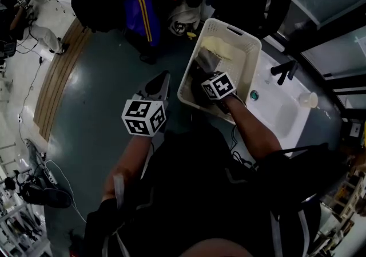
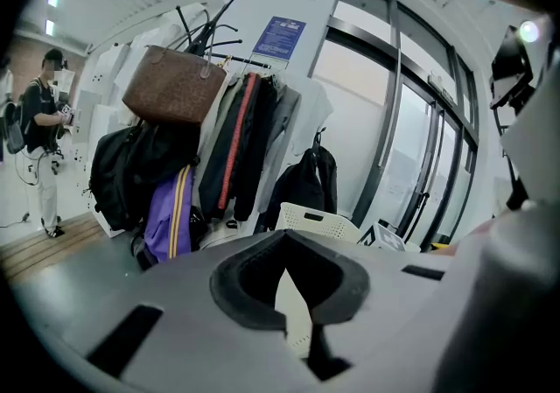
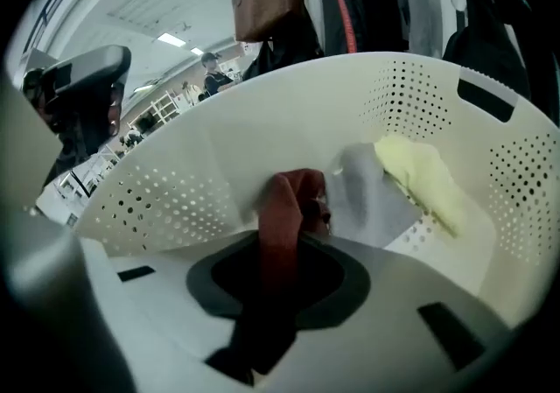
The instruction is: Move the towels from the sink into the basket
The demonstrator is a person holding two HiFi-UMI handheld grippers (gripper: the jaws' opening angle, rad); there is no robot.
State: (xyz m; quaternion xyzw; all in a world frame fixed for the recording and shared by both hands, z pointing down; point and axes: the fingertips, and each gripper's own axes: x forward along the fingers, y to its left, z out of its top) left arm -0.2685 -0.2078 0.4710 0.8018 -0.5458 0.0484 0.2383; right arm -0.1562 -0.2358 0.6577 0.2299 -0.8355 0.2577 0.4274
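Right tongs (image 3: 300,204) clamp red towel (image 3: 278,247), lengthwise toward basket (image 3: 219,150).

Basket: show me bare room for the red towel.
Bare: along the perforated wall of the basket, left of the red towel in the right tool. Crowded: the right, where the grey towel and yellow towel lie.

- Head view: dim, near black from 5 to 7 o'clock; the sink (image 1: 280,115) at 3 o'clock gleams pale.
- Left gripper view: daylight through windows (image 2: 350,111) at 2 o'clock; corners vignetted.
- Right gripper view: ceiling lights (image 3: 171,38) at 10 o'clock; the red towel (image 3: 284,199) looks soft, perhaps too close for focus; edges bow.
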